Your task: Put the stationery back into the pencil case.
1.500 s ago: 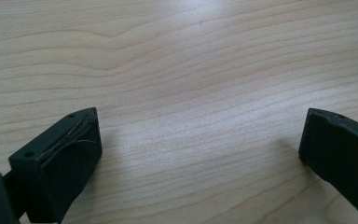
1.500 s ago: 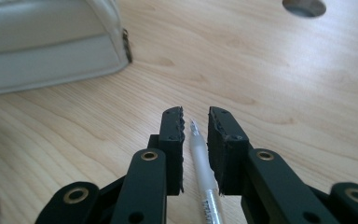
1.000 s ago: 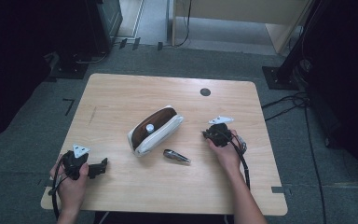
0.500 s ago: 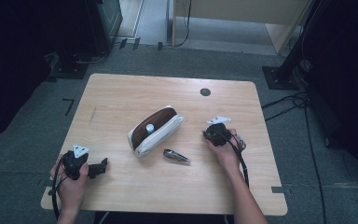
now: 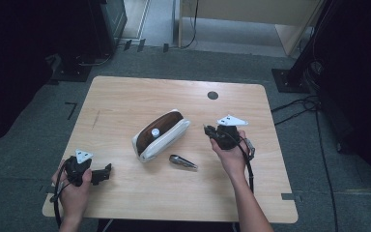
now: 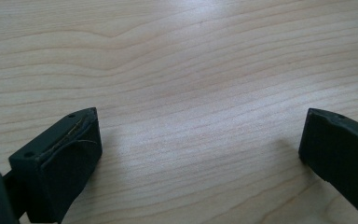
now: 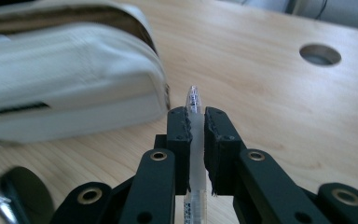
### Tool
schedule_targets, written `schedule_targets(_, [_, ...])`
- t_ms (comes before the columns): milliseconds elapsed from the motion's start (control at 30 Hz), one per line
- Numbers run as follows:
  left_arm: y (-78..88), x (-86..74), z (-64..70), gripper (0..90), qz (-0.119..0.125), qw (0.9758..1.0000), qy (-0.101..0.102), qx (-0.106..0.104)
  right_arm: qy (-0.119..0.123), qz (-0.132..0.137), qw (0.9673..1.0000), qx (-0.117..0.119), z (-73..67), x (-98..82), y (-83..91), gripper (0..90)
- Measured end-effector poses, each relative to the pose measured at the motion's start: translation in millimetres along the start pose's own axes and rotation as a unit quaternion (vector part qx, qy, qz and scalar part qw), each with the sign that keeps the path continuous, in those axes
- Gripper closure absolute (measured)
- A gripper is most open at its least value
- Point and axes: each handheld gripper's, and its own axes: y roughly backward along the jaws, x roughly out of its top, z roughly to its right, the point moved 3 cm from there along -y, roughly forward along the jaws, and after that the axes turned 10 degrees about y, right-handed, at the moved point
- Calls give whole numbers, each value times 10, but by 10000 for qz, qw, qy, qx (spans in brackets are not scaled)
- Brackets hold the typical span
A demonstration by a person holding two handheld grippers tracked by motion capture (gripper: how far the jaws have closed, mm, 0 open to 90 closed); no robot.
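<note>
Already your right gripper (image 7: 196, 122) was clamped on the clear pen (image 7: 193, 100), tip pointing toward the open pouch (image 5: 162, 133) just leftward; left gripper (image 6: 200, 149) sat open, farther off.

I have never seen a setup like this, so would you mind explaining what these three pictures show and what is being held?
A person sits at a wooden table holding a hand-operated two-jaw gripper in each hand. The high view looks down from above the person's side. The other two pictures come from cameras riding on the grippers, looking along their black jaws.

On the table lie a white pencil case with a brown interior, unzipped, and a shiny metal object I cannot identify. A round hole sits near the far edge.

The left gripper is open over bare wood, holding nothing. The right gripper is shut on a clear plastic pen, close to the case.
</note>
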Motion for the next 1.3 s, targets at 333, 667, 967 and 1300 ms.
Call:
schedule_targets(333, [-1,0,1,0,12,10000,11,0,47,493,9984,282,-222,362,104,816])
schedule_targets(667, [0,0,-1,0,1,10000,-7,3,226,750,9958,482,-453,811,9,816])
schedule_targets(967, [-1,0,0,0,5,10000,-1,1,306,822,9947,535,-562,1085,-189,816])
schedule_targets(1300, [-1,0,0,0,8,10000,1,3,279,853,9941,616,-649,1299,-405,816])
